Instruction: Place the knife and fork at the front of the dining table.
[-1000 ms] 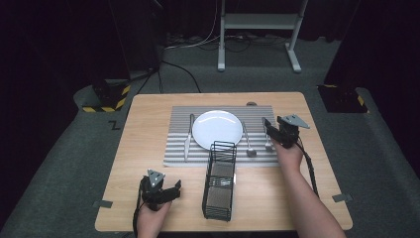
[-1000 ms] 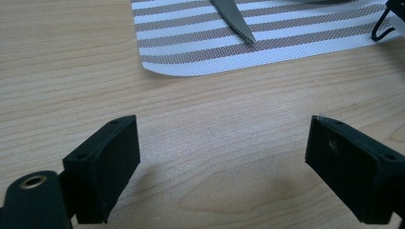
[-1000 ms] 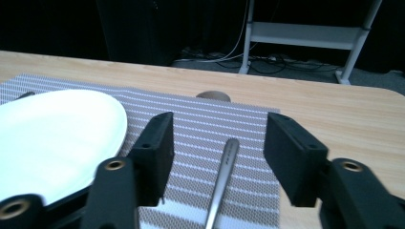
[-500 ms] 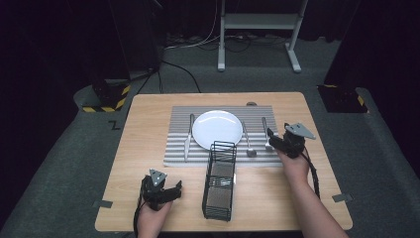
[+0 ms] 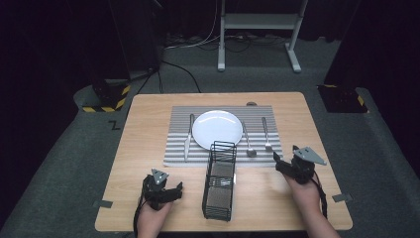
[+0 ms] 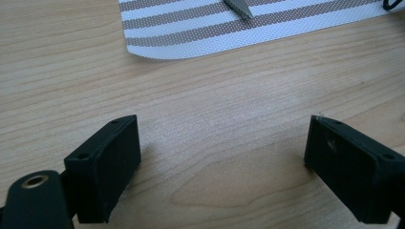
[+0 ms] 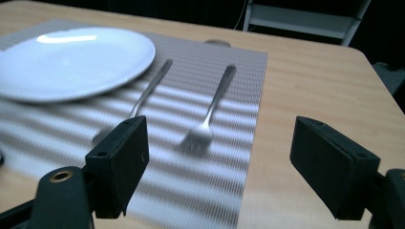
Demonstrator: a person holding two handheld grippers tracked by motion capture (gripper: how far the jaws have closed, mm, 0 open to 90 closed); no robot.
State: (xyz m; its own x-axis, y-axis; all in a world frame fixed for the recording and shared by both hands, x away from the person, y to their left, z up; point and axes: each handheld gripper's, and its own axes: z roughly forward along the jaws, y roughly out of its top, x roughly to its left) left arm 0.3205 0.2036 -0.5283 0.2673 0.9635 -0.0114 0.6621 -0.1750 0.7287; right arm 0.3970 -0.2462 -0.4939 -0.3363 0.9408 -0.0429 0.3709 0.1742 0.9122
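Just ahead of the right tool (image 5: 280,159) a fork (image 7: 209,119) lies flat on the placemat (image 7: 224,181), tines toward the tool and its slim handle running away from it. It is bright, smooth metal, its tines blurred in the right gripper view. Beside it, on the plate side, a spoon (image 7: 143,102) of the same polished metal lies parallel.

The right tool's jaws have just been opening and now stand wide, with nothing between them; the fork sits beyond their tips, untouched. The left tool (image 5: 171,191) rests low over bare wood, its blocky matte-black jaws spread wide and empty.

The placemat is a woven mesh with grey and pale stripes and a rounded corner. The plate (image 5: 217,129) is round, white and glossy, shallow at the rim. A knife (image 5: 188,139) lies on the plate's far side, well ahead of the left tool. Between the two tools stands a black wire caddy (image 5: 219,181), a long, open box of thin rods. The table (image 5: 148,114) is pale wood with visible grain.
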